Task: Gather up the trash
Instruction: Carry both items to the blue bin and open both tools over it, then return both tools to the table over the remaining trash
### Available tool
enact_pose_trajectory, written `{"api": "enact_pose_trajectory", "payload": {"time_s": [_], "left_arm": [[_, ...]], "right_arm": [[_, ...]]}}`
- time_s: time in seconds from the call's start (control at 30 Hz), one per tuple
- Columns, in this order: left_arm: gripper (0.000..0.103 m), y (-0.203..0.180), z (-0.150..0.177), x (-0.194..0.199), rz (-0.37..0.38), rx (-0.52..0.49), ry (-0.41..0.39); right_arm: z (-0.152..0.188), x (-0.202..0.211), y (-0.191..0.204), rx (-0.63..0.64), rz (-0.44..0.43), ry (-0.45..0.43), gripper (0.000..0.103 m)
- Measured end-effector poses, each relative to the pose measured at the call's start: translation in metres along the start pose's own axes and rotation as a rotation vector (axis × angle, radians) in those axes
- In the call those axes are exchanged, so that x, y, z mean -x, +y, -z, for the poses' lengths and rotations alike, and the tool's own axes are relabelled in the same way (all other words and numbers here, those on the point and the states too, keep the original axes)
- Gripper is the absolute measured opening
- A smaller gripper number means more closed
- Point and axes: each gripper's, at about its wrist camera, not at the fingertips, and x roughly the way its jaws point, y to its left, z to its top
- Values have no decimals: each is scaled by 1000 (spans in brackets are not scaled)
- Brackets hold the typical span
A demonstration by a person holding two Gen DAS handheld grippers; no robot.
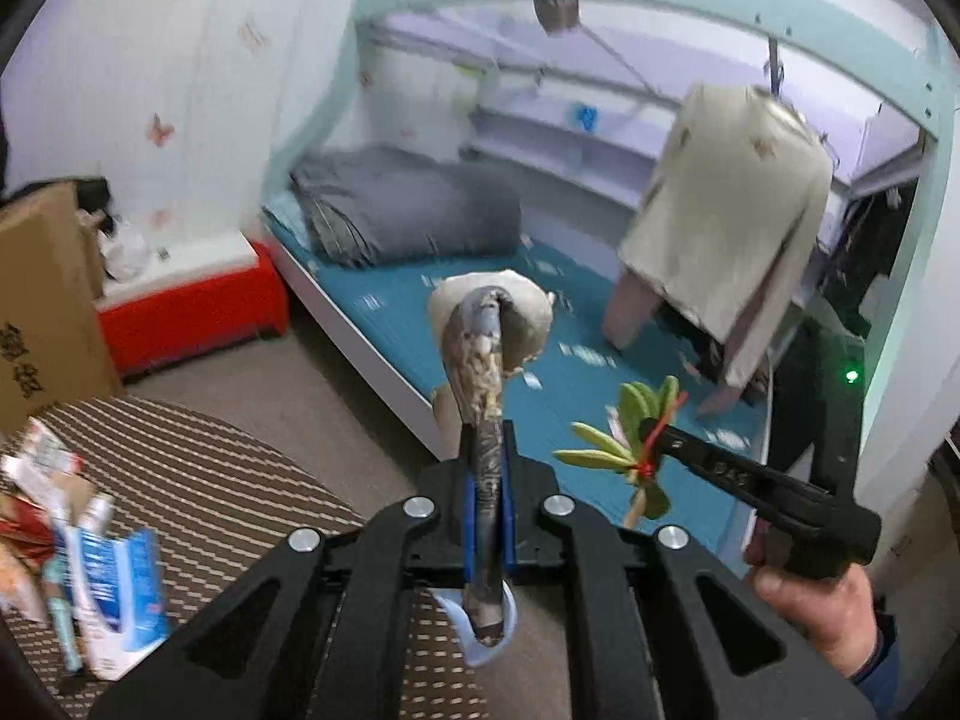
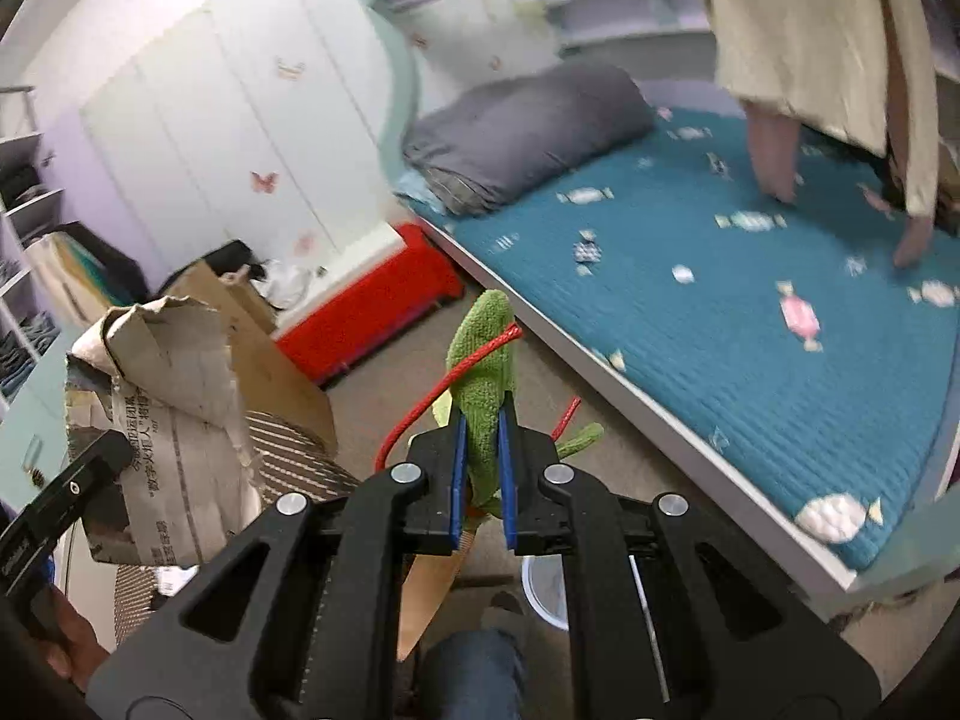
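Your left tool (image 1: 486, 468) pinches crumpled newspaper (image 1: 480, 354); your right tool (image 2: 480, 444) pinches a green cloth leaf (image 2: 485, 372) above the floor.

Matte black two-finger left gripper (image 1: 487, 474) and right gripper (image 2: 483, 468), blue-padded, silver-bolted; bare-skinned right hand (image 1: 810, 606) in a dark blue sleeve (image 1: 879, 669).

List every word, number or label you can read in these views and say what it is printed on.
"数字大江入" is my best reading of a tilted line on the crumpled newspaper held in the left gripper; uncertain.
Smaller newspaper print: too blurred to read.
Cardboard box: two large black characters, too blurred to read.
Blue and white packet: print blurred, unreadable.
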Motion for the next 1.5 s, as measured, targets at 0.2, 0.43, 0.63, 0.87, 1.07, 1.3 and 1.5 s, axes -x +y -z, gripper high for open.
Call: {"api": "enact_pose_trajectory", "payload": {"time_s": [0.2, 0.43, 0.63, 0.87, 1.07, 1.3, 1.5], "left_arm": [[6, -17, 11, -73, 15, -26, 150], [6, -13, 27, -139, -2, -27, 295], [6, -12, 38, -174, -12, -34, 369], [7, -15, 48, -197, -18, -51, 431], [46, -21, 53, -215, -27, -90, 486], [89, -19, 47, -202, -68, -71, 429], [90, -20, 40, -162, -100, -85, 345]], "right_arm": [[20, -52, -31, -64, 28, 100, 10], [39, -99, -54, -119, 40, 189, 10], [58, -144, -73, -175, 20, 275, 13], [79, -165, -102, -276, 34, 305, 75], [69, -132, -108, -292, 34, 220, 81], [52, -98, -93, -255, 29, 142, 90], [44, -73, -71, -211, 39, 95, 97]]}}
